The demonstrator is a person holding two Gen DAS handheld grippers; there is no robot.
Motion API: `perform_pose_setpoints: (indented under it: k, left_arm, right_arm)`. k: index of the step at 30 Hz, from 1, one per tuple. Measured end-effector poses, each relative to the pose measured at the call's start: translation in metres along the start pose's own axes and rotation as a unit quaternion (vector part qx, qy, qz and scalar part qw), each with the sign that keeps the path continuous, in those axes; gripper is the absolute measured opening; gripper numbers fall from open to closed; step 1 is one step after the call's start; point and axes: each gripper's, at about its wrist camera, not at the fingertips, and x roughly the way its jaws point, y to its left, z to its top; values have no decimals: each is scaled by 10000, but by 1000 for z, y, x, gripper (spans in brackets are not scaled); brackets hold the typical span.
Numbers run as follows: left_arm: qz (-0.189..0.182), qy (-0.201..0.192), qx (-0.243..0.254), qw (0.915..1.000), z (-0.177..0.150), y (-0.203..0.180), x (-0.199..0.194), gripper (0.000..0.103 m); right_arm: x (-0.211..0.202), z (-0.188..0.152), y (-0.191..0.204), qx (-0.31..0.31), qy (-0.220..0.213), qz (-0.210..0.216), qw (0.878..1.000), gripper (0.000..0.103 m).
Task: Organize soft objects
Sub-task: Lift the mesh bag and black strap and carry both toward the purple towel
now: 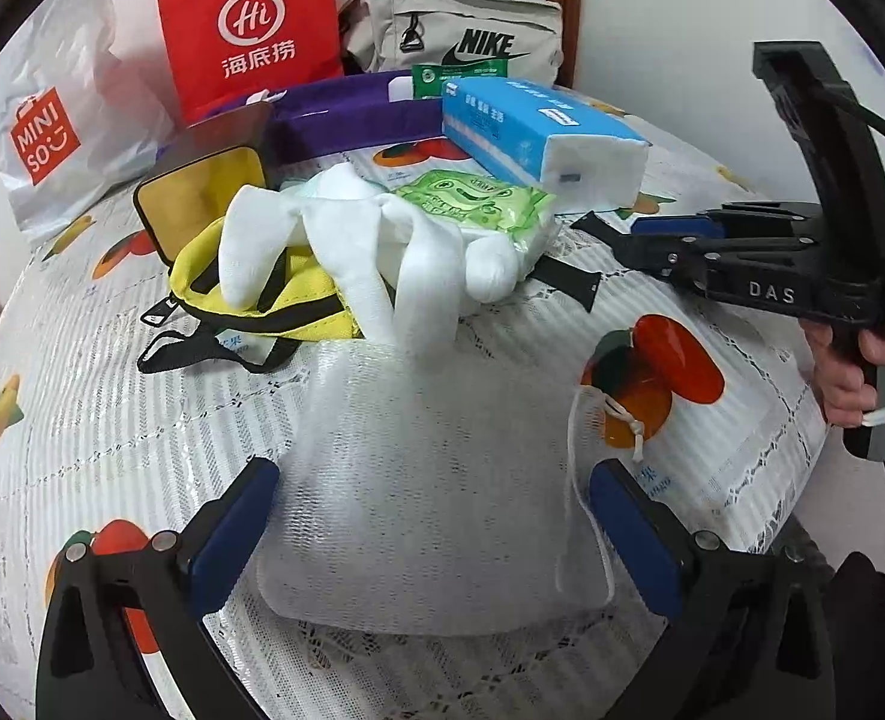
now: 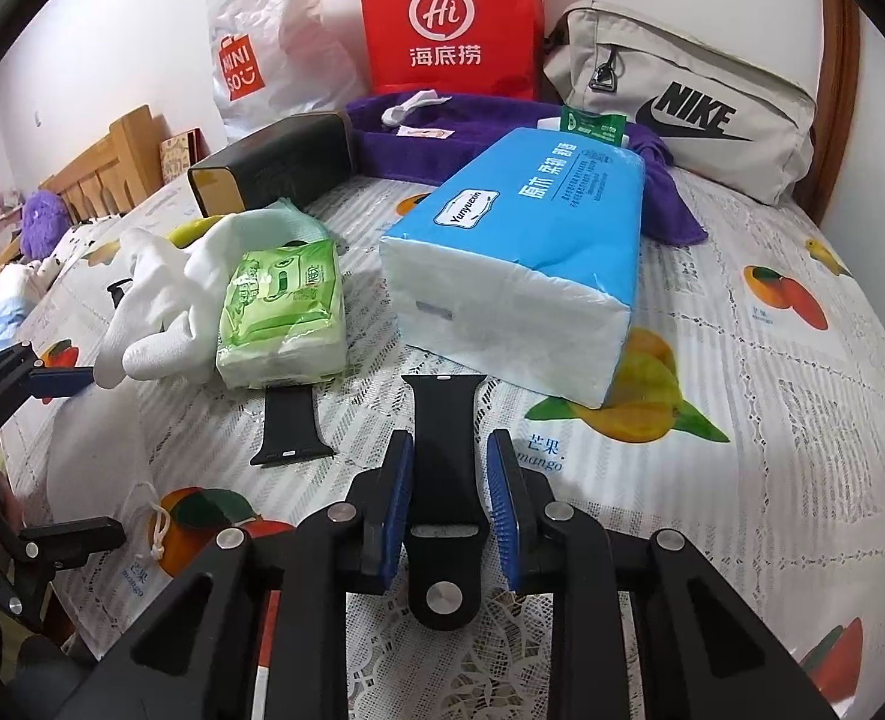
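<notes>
We hold both grippers over a bed [image 2: 772,396] covered with a fruit-print sheet. Our landmark is the blue tissue pack [image 2: 520,252], which lies near the middle of the bed.

The left gripper [image 1: 436,525] has its jaws wide apart, one on each side of a white mesh bag [image 1: 430,498] that lies flat on the sheet, well in front of the pack. The jaws are not clamped on it. The bag's drawstring [image 1: 622,414] trails at its right edge.

The right gripper [image 2: 449,468] has its jaws a little apart, with a black strap [image 2: 445,420] lying between them just in front of the pack. The pads [image 2: 399,504] flank the strap with narrow gaps showing, so they do not look pressed on it. A second strap [image 2: 291,426] lies to the left of the first, its far end under a green wipes pack [image 2: 283,315].

The wipes sit just left of the tissue pack. A white glove [image 1: 358,246] is draped beside and partly over the wipes, farther left. A yellow pouch [image 1: 274,294] with black trim lies under the glove.

Behind the tissue pack a purple towel [image 2: 502,126] stretches across the bed. A dark box [image 2: 280,165] lies on its side at the towel's left end. Against the wall behind stand a red bag [image 2: 448,18], a white Miniso bag [image 2: 262,48] and a beige Nike bag [image 2: 682,102].
</notes>
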Motion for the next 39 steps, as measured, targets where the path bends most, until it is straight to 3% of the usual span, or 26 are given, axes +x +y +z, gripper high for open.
perform_pose_setpoints:
  k: [3,5,11,14,27,39]
  left_arm:
    - [87,-17,-110,9999,3,1,-1,90]
    - [95,-62,-183,9998,6,4,-3,65]
    - [135,-92,-432,9989,7,17,-5,31]
    - [92,-1,-839,9964,7,31,-8,16]
    - [83,24,-1582,9874,-9,62,-31,11]
    - [231,-259,-2187,9752,14,90,-51,11]
  right_arm:
    - [-1,0,2,-35,23,-44,10000,23]
    - [-3,-1,2,-42,42,-43,10000,21]
    - [-7,-5,2,41,48,-34,10000,21]
    - [-8,-5,2,131,85,1,9999,21]
    - [-20,-8,-5,521,204,117,9984,21]
    - [-44,11,-2,496,68,178,9986,21]
